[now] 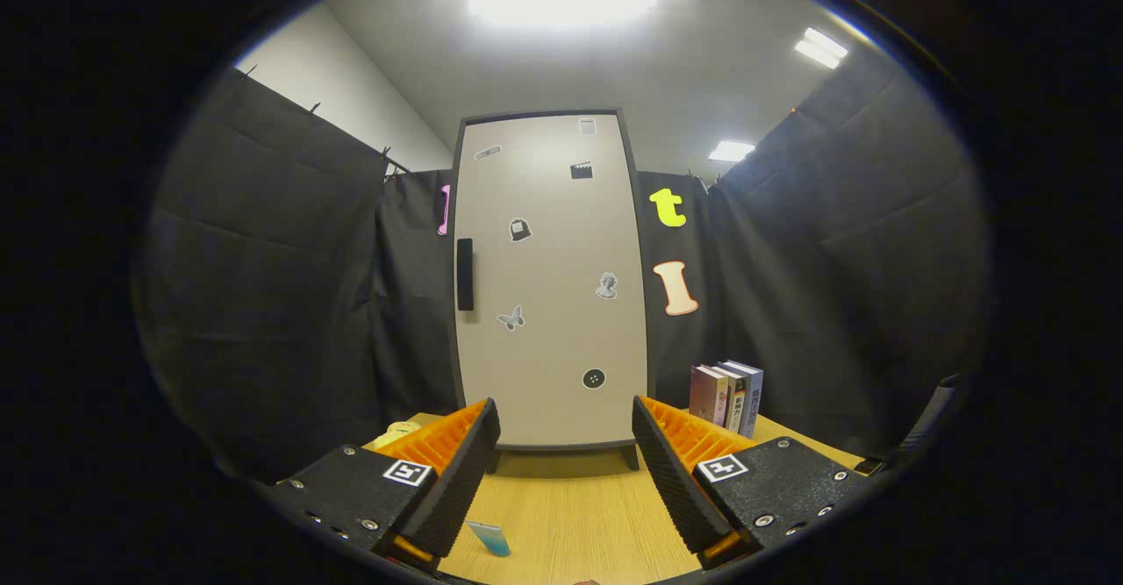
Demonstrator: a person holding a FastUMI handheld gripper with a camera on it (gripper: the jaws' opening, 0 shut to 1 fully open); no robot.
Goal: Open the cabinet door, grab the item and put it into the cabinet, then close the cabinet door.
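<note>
Gripper [566, 453] fingers spread wide, holding nothing. Cabinet door [551, 278] shut, straight ahead beyond tips; dark handle [465, 274] on its left edge, rigid, prob. best grab pt. Small teal item [489, 538] low between fingers, looks light, thin.

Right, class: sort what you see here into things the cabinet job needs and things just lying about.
Needed:
cabinet door, shut
door handle
claw, open, empty
small teal item on the table, between the fingers

Lying about:
books standing beside the cabinet
stickers on the door
</note>
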